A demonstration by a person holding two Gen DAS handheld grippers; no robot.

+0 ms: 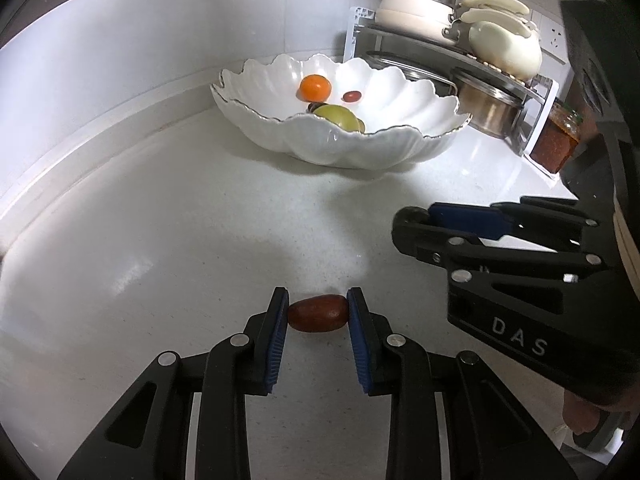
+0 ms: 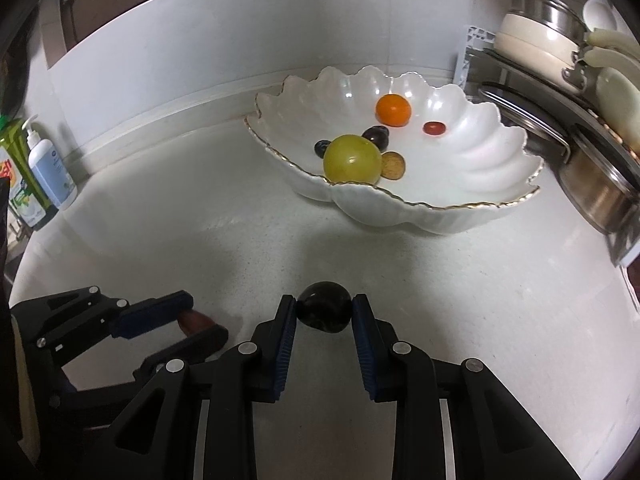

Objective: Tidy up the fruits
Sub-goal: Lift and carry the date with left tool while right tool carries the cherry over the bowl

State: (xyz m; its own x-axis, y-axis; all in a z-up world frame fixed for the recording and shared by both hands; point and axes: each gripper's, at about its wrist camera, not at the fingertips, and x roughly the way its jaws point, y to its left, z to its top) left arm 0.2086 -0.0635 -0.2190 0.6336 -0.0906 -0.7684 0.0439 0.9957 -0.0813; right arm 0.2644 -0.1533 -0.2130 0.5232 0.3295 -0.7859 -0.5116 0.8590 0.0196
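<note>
My left gripper point(image 1: 318, 312) is shut on a small reddish-brown oval fruit point(image 1: 318, 314) low over the white counter; both blue pads press its ends. From the right wrist view the same gripper point(image 2: 192, 320) shows at the lower left with the red fruit point(image 2: 196, 321) between its pads. My right gripper point(image 2: 324, 308) is shut on a dark, almost black round fruit point(image 2: 325, 306). In the left wrist view the right gripper point(image 1: 416, 228) is at the right, its fruit hidden. The scalloped white bowl point(image 2: 440, 208) holds an orange point(image 2: 393, 109), a green apple point(image 2: 352, 159) and several small fruits.
A metal rack point(image 1: 516, 88) with pots, lids and white ladles stands to the right of the bowl point(image 1: 332, 140), with a jar of red sauce point(image 1: 558, 140) at its end. Pump bottles point(image 2: 50, 168) stand at the far left by the white wall.
</note>
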